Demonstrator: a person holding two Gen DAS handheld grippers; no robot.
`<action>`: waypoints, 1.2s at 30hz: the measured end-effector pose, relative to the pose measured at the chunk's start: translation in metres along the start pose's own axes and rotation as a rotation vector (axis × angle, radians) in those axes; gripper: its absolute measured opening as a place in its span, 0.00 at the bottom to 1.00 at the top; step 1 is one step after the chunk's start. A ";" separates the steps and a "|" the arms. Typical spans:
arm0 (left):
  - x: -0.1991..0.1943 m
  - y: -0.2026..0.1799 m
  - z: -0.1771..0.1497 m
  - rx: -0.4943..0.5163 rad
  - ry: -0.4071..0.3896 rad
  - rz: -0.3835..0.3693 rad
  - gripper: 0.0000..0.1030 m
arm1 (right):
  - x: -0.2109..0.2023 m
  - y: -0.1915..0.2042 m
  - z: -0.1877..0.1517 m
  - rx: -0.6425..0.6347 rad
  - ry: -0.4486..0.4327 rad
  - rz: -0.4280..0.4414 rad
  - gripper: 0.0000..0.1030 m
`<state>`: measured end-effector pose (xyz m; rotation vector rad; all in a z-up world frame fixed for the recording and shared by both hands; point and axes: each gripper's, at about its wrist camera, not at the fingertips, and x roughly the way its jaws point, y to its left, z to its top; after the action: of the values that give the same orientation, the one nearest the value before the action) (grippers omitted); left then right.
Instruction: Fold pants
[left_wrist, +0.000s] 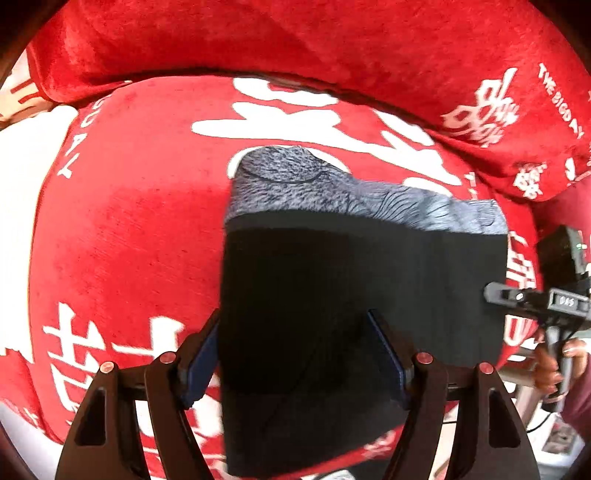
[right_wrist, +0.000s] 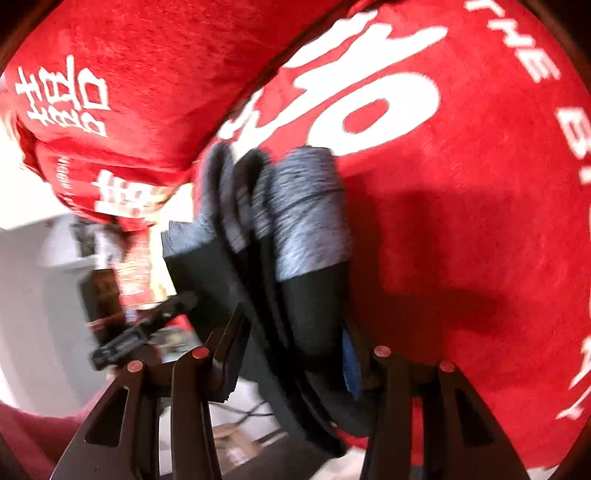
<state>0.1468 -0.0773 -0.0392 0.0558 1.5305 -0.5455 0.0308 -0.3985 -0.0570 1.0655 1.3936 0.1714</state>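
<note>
Over the red blanket (left_wrist: 129, 229) | pants (left_wrist: 362, 295) between wide left gripper (left_wrist: 295, 354) fingers | right gripper (right_wrist: 291, 350) fingers wide around stacked folds; left view shows flat panel

On the red blanket (left_wrist: 129, 229) I can read white capitals "THE BIG DAY" along its bunched-up fold at upper right in my left wrist view, beside large white Chinese characters I can't make out. My right wrist view shows "THE B" on the same blanket. A small label on the right gripper (left_wrist: 491, 291) seems to read "DAS".
</note>
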 end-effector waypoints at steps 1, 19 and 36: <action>0.002 0.005 0.001 -0.003 -0.003 0.007 0.81 | 0.002 -0.004 0.003 0.006 0.001 -0.019 0.49; -0.031 0.004 -0.009 -0.028 -0.021 0.180 0.92 | -0.024 0.012 -0.021 -0.044 -0.053 -0.361 0.49; -0.080 -0.090 -0.054 0.099 0.035 0.308 0.92 | -0.044 0.067 -0.092 -0.092 0.000 -0.468 0.66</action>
<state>0.0675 -0.1121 0.0602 0.3726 1.4927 -0.3750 -0.0258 -0.3448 0.0360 0.6405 1.5798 -0.1057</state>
